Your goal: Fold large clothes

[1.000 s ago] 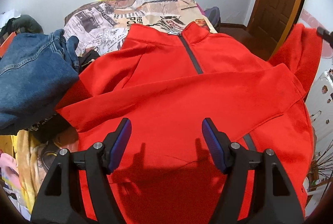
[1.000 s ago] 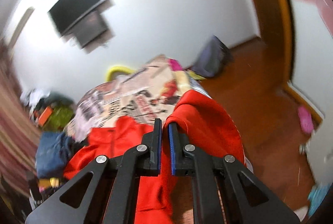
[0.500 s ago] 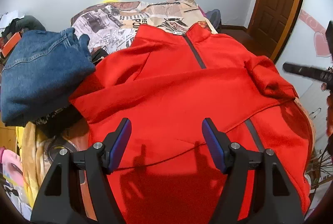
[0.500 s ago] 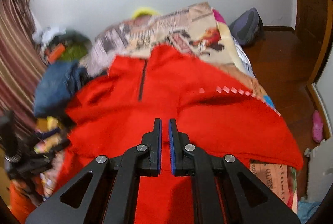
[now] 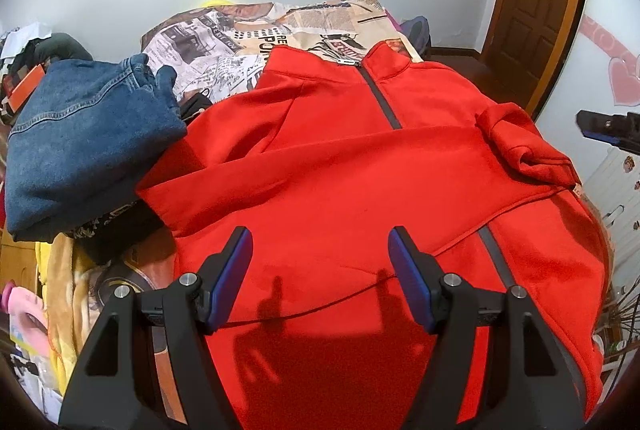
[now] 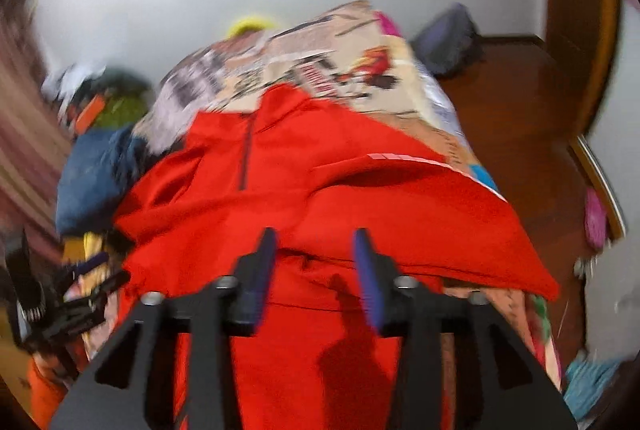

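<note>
Two views give us this moment. From the left wrist camera we see the red jacket (image 5: pixel 340 198) spread front-up on the bed (image 5: pixel 248 30), collar toward the far wall, its grey zipper (image 5: pixel 382 102) running down the middle. One sleeve lies folded across the chest; the other sleeve (image 5: pixel 524 146) sits bunched in a loose heap at the shoulder on the picture's right. The left claw (image 5: pixel 320 274) hangs over the lower front with its jaws spread wide and nothing between them. A pile of jeans (image 5: pixel 84 142) lies just beside the jacket on the picture's left, touching its edge.

From the right wrist camera, which is blurred, we see the same jacket (image 6: pixel 320 190) below the right claw (image 6: pixel 316 262). Its jaws have just been opening and now stand parted, with no cloth caught between them; the sleeve fold lies just ahead of them.

We judge the jacket soft, thick and fairly light, with a fleecy face that should not slip from the pads. It will sag and drag rather than hold a shape, so single-point lifts will rumple it. We would take it at doubled edges: the cuff, the hem corners, the shoulder seam.
</note>
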`<state>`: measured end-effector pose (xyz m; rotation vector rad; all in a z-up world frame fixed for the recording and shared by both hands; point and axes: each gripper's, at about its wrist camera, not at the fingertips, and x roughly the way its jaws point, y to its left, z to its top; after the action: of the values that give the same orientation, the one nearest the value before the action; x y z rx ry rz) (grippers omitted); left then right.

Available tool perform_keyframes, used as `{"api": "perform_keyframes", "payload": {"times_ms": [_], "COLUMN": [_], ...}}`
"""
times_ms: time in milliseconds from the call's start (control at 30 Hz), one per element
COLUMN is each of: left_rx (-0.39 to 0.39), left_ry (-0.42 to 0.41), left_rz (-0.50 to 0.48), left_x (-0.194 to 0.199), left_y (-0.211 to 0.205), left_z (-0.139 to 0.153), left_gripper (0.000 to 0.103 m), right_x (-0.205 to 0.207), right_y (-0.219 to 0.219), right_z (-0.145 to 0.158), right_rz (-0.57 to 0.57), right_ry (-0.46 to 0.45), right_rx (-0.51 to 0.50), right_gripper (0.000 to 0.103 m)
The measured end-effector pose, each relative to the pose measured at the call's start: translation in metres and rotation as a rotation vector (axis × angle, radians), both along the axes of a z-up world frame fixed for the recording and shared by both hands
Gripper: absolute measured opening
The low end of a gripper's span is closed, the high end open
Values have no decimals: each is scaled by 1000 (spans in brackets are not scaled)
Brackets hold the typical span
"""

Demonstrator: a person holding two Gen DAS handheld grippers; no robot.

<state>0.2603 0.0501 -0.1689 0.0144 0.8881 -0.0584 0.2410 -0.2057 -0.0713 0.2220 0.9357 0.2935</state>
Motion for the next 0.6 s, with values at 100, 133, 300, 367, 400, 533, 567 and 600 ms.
{"api": "perform_keyframes", "payload": {"times_ms": [100,133,300,367,400,533,567,600], "left_rx": [1,2,1,3,3,-2,-3,-3], "left_ry": [0,1,10,13,17,37,44,49], "left_rz": [-5,-7,-19,-21,-22,-21,-20,-21], "left_x": [3,5,9,9,10,13,15,15], "left_y": [-3,-5,-11,-13,-13,-15,-16,-16], "left_z": [0,0,-4,-6,-7,-13,-15,-16], "left_gripper": [69,69,69,69,69,69,69,69], "right_x": [0,1,1,0,-1,-4,-3,-2], "right_y": [-30,-36,-86,-100,-106,-120,-123,-125], "right_z": [-5,-7,-33,-45,-50,-73,-77,-84], "right_rz": [-91,-112,-261,-297,-314,-373,-384,-398], "right_ry": [29,41,138,176,193,265,281,298], "right_rx": [73,95,252,314,338,418,430,444], "right_gripper": [41,41,41,41,41,41,41,41]}}
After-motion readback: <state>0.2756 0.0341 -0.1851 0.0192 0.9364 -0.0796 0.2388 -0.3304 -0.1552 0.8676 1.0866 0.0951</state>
